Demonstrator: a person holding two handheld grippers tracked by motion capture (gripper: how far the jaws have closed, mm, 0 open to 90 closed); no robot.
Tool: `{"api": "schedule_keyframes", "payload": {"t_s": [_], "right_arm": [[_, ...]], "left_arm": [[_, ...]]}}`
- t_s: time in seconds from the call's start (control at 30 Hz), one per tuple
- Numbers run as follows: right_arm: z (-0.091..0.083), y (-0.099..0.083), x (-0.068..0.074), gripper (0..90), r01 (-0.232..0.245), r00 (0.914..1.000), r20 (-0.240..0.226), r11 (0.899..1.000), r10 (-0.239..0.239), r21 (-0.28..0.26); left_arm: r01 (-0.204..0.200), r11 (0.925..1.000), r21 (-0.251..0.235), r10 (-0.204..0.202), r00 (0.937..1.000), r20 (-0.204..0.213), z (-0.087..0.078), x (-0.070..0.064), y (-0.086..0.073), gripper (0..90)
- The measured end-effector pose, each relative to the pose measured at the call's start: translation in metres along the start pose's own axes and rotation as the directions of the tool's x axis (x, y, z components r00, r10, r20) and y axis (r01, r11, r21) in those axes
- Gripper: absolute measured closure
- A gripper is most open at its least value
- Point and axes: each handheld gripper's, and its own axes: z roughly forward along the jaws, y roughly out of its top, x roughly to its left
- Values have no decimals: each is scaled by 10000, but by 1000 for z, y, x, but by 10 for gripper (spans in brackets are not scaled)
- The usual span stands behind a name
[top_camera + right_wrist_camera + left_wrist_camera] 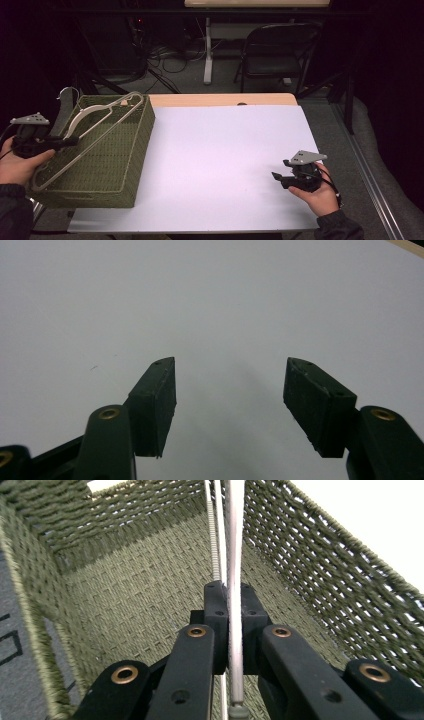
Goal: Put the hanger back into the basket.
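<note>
**Left claw clamps a hanger over the woven basket; right claw rests open**

At the left of the high view, the left claw (70,141) grips the pale, thin-rod clothes hanger (95,131), a rounded triangle lying tilted across the top of the olive-green rectangular woven basket (131,165). The hanger's hook end points to the far left corner, its long bar slanting down toward the near left rim. The basket sits on the left end of the white, smooth-topped table (220,165), overhanging the edge.

The left gripper view adds the close detail: the black jaws press flat against one smooth whitish bar of the hanger (234,555), with a second, ribbed rod just behind it, and the basket's (320,565) coarse braided cord walls and tight woven floor below.

On the right, the right claw (279,170) is held in a hand low over the bare table surface. The right gripper view shows its blocky, matte black pads (156,400) spread wide apart with nothing between them, above plain white table (210,300).
</note>
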Motion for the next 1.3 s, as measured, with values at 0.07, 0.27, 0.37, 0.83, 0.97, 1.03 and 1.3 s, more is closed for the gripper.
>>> {"api": "schedule_keyframes", "payload": {"t_s": [0.07, 0.27, 0.37, 0.83, 0.97, 1.03, 1.3], "right_arm": [[1, 0, 0, 377, -36, 10000, -14, 10000, 36, 75], [4, -2, 2, 377, -12, 10000, -75, 10000, 13, 57], [4, -2, 2, 377, -37, 10000, -68, 9998, 38, 170], [9, -7, 4, 377, 25, 9999, -127, 9999, -23, 139], [9, -8, 5, 377, -3, 9999, -109, 9998, 5, 189], [9, -8, 4, 377, 18, 10000, -92, 9995, -16, 320], [10, -8, 5, 377, 26, 10000, -47, 9999, -25, 153]], "left_arm": [[39, 10000, 20, -39, 10000, 57, 3, 1, -2, 871], [239, 9992, 326, -248, 9993, 271, 29, 5, -17, 871], [298, 9985, 461, -312, 9990, 306, 37, 6, -21, 870], [798, 9747, 2089, -840, 9964, 113, 67, 13, -35, 855], [844, 9726, 2166, -878, 9961, 62, 68, 13, -35, 849], [883, 9743, 2073, -895, 9960, -38, 68, 13, -34, 838], [1187, 9849, 1262, -1107, 9915, -687, 58, 13, -33, 616]]}}
